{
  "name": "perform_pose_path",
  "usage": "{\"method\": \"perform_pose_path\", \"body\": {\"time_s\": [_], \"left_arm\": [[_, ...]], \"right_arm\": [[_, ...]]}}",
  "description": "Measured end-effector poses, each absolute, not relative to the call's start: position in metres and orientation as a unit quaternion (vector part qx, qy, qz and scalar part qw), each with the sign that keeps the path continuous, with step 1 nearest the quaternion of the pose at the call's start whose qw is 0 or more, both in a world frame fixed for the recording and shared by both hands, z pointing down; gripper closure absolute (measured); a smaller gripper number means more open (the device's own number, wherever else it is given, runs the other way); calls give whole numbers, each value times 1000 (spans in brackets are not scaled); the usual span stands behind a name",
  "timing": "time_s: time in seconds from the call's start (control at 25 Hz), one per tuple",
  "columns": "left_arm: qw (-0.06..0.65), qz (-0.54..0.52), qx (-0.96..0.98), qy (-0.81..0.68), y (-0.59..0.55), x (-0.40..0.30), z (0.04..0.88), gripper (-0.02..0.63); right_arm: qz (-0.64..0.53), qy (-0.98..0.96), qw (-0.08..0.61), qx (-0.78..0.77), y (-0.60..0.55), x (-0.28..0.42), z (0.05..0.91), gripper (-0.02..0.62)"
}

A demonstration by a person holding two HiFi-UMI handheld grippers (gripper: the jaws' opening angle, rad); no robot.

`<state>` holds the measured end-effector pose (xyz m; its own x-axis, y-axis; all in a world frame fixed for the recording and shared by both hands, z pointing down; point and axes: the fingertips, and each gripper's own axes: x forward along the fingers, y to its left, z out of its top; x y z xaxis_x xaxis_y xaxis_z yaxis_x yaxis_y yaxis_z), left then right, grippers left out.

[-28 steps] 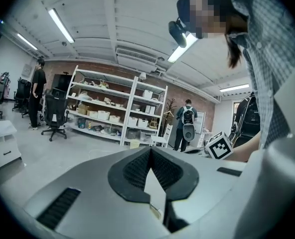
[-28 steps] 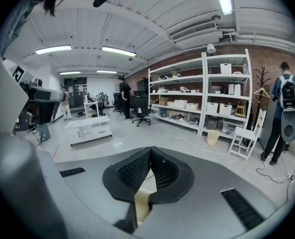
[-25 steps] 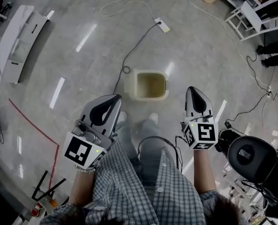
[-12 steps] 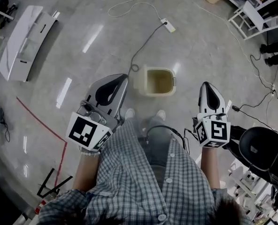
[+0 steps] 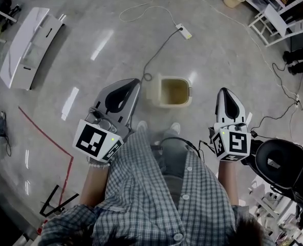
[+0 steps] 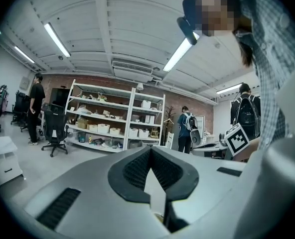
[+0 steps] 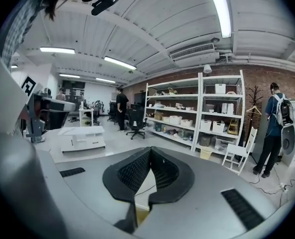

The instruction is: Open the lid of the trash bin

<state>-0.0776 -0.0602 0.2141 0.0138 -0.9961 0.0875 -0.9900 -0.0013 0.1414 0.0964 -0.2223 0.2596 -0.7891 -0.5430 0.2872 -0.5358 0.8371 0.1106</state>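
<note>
We hold both pairs of jaws clenched tip to tip, with nothing between them. In the left gripper view the left gripper [image 6: 150, 149] shows only a teardrop-shaped gap behind its meeting tips. The right gripper [image 7: 150, 148] looks the same in its own view. Neither touches anything.

We count two grippers, one trash bin, one cable and one power strip. In the head view the cream trash bin [image 5: 173, 91] stands on the floor [image 5: 218, 50] at 12 o'clock from our shoes [image 5: 175, 127], between the two grippers. It lies at 3 o'clock of the left gripper's [image 5: 135, 82] tips, close beside them in the picture. From the right gripper's [image 5: 226, 91] tips it lies at 9 o'clock, farther off.

The bin's top shows a yellowish rectangle inside a pale rim; we cannot tell whether that is lid or inside. The cable [image 5: 159, 53] runs from beside the bin's 9 o'clock side up to the power strip [image 5: 185, 31] at 12 o'clock.
</note>
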Motion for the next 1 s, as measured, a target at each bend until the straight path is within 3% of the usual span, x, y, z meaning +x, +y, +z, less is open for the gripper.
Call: {"method": "perform_pose_path", "body": {"time_s": [1.0], "left_arm": [[85, -19, 715, -693, -66, -69, 216, 606]], "right_arm": [[-21, -948, 157, 275, -219, 90, 258, 577]]}}
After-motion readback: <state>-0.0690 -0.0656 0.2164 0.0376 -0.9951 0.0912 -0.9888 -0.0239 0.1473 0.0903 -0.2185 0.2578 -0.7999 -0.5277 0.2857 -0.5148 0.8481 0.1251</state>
